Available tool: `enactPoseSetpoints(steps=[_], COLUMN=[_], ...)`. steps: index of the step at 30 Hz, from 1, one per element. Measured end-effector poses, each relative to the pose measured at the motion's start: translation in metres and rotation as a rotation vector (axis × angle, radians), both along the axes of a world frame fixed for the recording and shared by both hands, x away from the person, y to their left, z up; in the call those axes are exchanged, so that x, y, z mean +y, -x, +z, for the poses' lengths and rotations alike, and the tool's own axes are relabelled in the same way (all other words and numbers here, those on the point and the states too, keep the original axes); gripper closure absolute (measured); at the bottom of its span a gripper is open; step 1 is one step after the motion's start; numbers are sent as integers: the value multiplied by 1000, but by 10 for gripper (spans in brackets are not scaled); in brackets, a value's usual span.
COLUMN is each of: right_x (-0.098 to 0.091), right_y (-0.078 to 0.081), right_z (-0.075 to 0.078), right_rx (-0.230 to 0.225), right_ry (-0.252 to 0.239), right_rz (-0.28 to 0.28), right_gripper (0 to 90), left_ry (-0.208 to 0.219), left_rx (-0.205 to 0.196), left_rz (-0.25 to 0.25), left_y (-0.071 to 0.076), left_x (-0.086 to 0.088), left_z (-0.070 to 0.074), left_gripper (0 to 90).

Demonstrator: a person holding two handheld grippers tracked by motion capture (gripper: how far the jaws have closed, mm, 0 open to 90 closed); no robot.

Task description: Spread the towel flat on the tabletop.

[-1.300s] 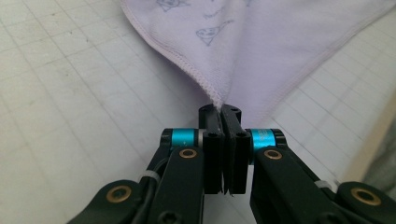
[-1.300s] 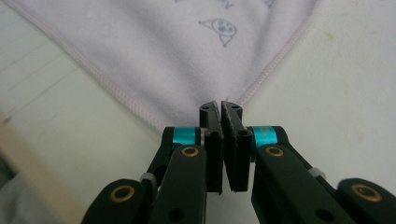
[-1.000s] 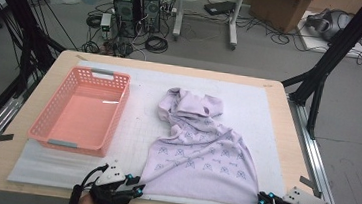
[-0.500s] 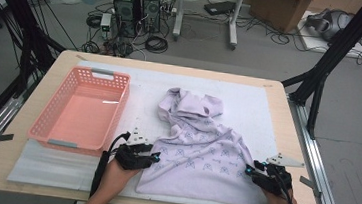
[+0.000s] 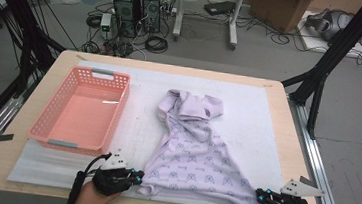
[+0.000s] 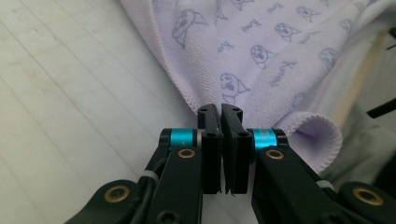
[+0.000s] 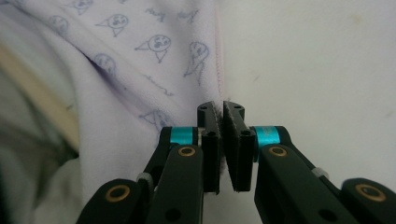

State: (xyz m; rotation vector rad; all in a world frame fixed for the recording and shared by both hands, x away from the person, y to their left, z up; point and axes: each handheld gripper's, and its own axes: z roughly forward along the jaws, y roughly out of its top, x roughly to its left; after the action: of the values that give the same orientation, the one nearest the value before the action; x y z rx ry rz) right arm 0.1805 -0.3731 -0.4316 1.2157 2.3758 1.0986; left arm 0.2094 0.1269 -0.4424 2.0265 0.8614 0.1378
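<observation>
One lilac garment [image 5: 199, 154] lies spread on the white foam mat [image 5: 249, 103] covering the wooden counter [image 5: 286, 137], just right of the pink basket [image 5: 80, 110]. Soft knit fabric w/ a stitched hem, printed all over w/ small grey-blue cartoon faces & tiny script, too small to read. It flares wide at the near hem and narrows to a bunched, folded top at the far end.

Basket: 1, plastic, rectangular, lattice walls, grey handle strips at both short ends, nothing in it.

2 grippers, both black w/ teal bands & brass screws. Left gripper [image 5: 137, 177] sits at the garment's near-left hem corner, on the basket side; its fingers [image 6: 209, 135] have just been closing and are now clenched on the hem edge, cloth curling up beside them. Right gripper [image 5: 260, 194] is at the near-right corner, away from the basket; its fingers [image 7: 233, 140] have also just been closing, pinching the pink-stitched hem.

Beyond the counter, on the far side from the basket's near end: 2 black PC towers [image 5: 138, 5] on the floor, tangled cables.
</observation>
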Motion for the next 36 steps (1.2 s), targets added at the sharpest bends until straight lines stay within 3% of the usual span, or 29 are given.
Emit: enactPoseSetpoints(steps=[2,3,5,8,11,15,19,22,24,28,31,36], right_x=[1,2,3,4,10,22,33,39,43,49,54,77], right_y=[3,1,-7,-27,-55,-83,-99,-106,-110,-120,-131,-145], right_z=[1,2,6,12,12,8,1,-5,-8,-9,-11,-13], right_rx=[-4,-2,-31,-84,-99,-110,-110,-103,-97,-91,-68,-45], right_ry=[-17,-26,-54,-75,-48,-35,-35,-42,-44,-27,12,5], right_rz=[32,39,9,-49,-90,-102,-100,-95,-91,-91,-106,-31], right_gripper=[810,730,635,624,628,629,629,625,621,617,614,575], left_ry=[-4,5,39,65,66,38,-52,-126,-153,-167,-143,-128], left_rx=[-7,-14,-33,-91,-100,-68,-66,-62,-102,-93,-73,-83], left_rz=[-6,6,35,78,126,167,179,187,203,227,245,249], left_y=[-1,-3,-13,-33,-66,-97,-115,-119,-116,-104,-92,-73], left_x=[-2,-4,-7,-15,-28,-47,-64,-70,-68,-53,-38,-21], left_z=[0,1,6,15,19,14,5,-2,-3,-2,-3,-2], left_gripper=[827,751,587,497,472,460,496,656,832,852,853,852])
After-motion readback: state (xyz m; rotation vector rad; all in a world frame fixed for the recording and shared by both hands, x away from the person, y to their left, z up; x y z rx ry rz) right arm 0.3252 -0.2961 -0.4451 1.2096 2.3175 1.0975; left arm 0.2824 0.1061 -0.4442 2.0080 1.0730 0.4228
